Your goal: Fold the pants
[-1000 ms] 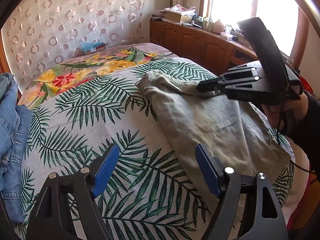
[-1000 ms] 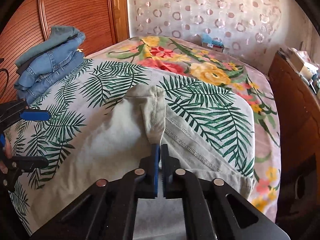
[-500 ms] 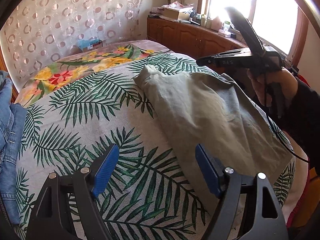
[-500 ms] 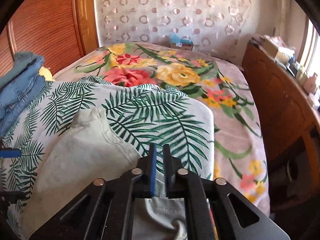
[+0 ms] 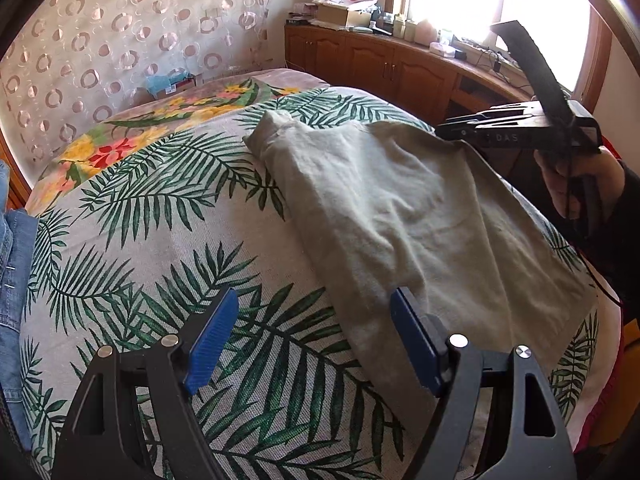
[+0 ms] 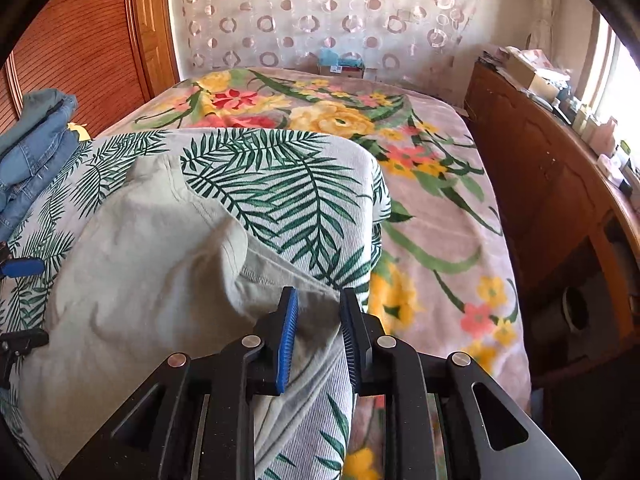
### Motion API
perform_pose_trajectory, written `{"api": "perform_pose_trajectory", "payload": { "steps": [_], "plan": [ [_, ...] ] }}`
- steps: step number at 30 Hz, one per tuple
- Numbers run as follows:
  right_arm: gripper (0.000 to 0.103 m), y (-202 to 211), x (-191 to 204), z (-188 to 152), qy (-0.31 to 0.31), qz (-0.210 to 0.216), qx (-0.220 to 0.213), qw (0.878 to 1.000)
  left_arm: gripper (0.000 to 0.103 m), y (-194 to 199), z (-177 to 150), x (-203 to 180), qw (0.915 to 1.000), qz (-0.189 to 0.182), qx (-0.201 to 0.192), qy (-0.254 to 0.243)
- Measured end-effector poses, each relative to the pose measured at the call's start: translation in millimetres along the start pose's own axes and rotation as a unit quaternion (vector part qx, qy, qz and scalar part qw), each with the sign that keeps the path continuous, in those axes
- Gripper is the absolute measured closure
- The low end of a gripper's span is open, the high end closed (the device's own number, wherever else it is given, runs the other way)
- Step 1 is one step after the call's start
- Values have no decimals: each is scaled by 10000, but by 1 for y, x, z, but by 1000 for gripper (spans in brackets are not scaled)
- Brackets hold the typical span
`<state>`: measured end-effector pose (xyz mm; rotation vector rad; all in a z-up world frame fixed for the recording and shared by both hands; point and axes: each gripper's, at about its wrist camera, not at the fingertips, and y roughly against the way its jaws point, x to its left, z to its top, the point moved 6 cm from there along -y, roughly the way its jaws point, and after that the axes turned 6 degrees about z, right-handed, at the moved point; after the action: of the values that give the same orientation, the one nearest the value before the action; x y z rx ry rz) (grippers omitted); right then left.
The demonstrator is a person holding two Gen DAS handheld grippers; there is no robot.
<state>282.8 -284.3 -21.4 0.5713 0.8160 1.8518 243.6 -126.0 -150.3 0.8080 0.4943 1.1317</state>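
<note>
Right gripper (image 6: 318, 336) opening — pants (image 6: 152, 264) edge lies between its pads.

A home bedroom. A bed (image 6: 440, 208) under a floral blanket and a palm-leaf cover (image 5: 160, 216) is filling the room, wooden cabinets (image 5: 384, 68) cluttered with household items are lining the window wall, and a ring-patterned curtain (image 6: 320, 12) is hanging behind the bed's far edge.
</note>
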Motion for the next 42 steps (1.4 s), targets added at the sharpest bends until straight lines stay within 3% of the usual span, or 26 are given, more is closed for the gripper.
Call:
{"api": "perform_pose_trajectory", "payload": {
  "steps": [7,9,15,20,21,22,23,25,29,30,31,32,36,40,42],
  "plan": [
    [81,1,2,1,93,-35,-32,9999,24,-4,-3,1,10000,9,51,30],
    [102,0,1,2,79,-77,-161,9998,24,-4,-3,2,10000,19,51,20],
    [103,9,-35,-4,-565,-652,-337,9957,23,-4,-3,3,10000,27,50,16],
    [103,16,-23,-6,-558,-232,-460,9971,23,-4,-3,3,10000,27,51,15],
    [102,17,-19,-5,-507,-191,-470,9974,23,-4,-3,3,10000,24,51,18],
    [93,15,-18,-3,-460,-154,-454,9978,23,-4,-3,2,10000,25,50,18],
    [77,14,-15,-3,-401,-120,-435,9982,23,-4,-3,2,10000,25,50,18],
    [61,10,-11,-4,-312,-69,-398,9987,23,-4,-3,2,10000,25,50,17],
    [61,0,-15,-8,-236,-38,-182,9995,23,-4,-3,2,10000,26,50,17],
    [63,-1,-15,-9,-173,-79,-142,9997,23,-4,-3,2,10000,26,50,16],
    [86,0,-16,-8,-115,-150,-132,9997,23,-4,-3,2,10000,26,50,18],
    [98,0,-16,-6,-75,-180,-120,9997,23,-4,-3,2,10000,25,51,18],
    [98,9,-35,-3,-419,-367,-288,9980,23,-4,-3,2,10000,27,52,18],
    [98,8,-44,-7,-605,-439,-187,9970,23,-4,-3,2,10000,27,50,17],
    [89,10,-43,-6,-648,-505,-205,9964,23,-4,-3,2,10000,31,50,15]
  ]
}}
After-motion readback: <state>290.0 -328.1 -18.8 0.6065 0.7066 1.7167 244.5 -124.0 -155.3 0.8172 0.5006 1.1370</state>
